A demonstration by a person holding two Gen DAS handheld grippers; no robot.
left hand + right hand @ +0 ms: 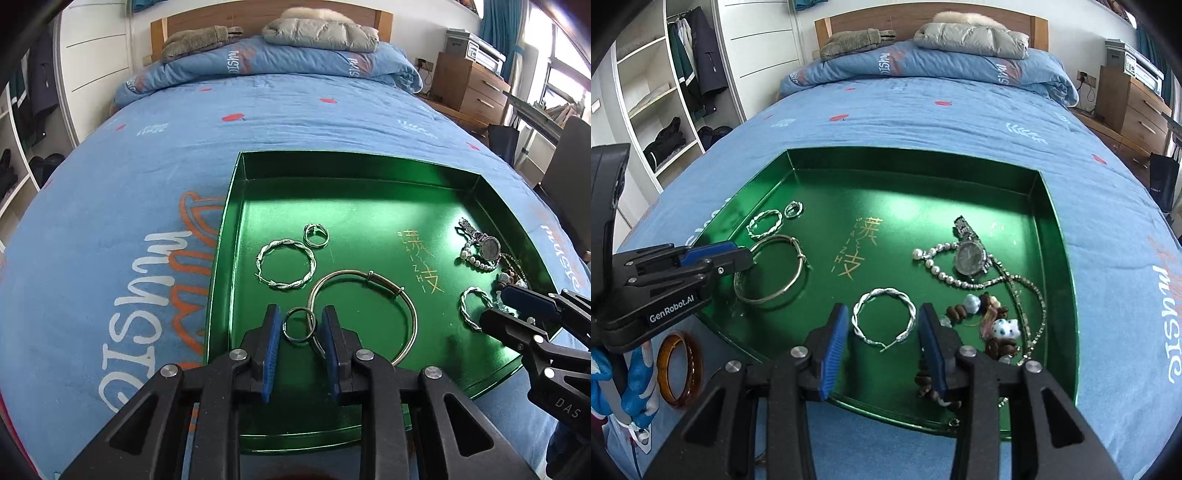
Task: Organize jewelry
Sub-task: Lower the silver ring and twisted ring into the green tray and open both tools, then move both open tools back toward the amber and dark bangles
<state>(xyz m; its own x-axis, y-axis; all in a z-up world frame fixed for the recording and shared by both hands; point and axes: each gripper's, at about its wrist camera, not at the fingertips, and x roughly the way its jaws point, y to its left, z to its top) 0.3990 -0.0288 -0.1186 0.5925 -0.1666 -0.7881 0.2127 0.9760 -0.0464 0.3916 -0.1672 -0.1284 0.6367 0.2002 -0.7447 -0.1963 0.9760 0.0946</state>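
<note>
A green tray [236, 206] [1056, 236] lies on the bed and holds the jewelry. My left gripper [300, 326] is open low over the tray, its pads either side of a small plain ring [299, 314], without touching it. A thin bangle [406, 310] [768, 295], a twisted hoop [286, 264] [764, 222] and a stone ring [316, 234] [794, 209] lie around it. My right gripper [882, 328] is open, its pads flanking a second twisted hoop [884, 317] [471, 306]. A watch [969, 256] [489, 246], pearl bracelet [936, 269], chain and beads [997, 325] lie right.
An amber bangle [679, 373] lies on the blue bedspread [110, 206] left of the tray. A folded quilt and jackets [971, 37] lie at the headboard. A wardrobe [665, 92] stands left and a wooden dresser [1134, 107] right.
</note>
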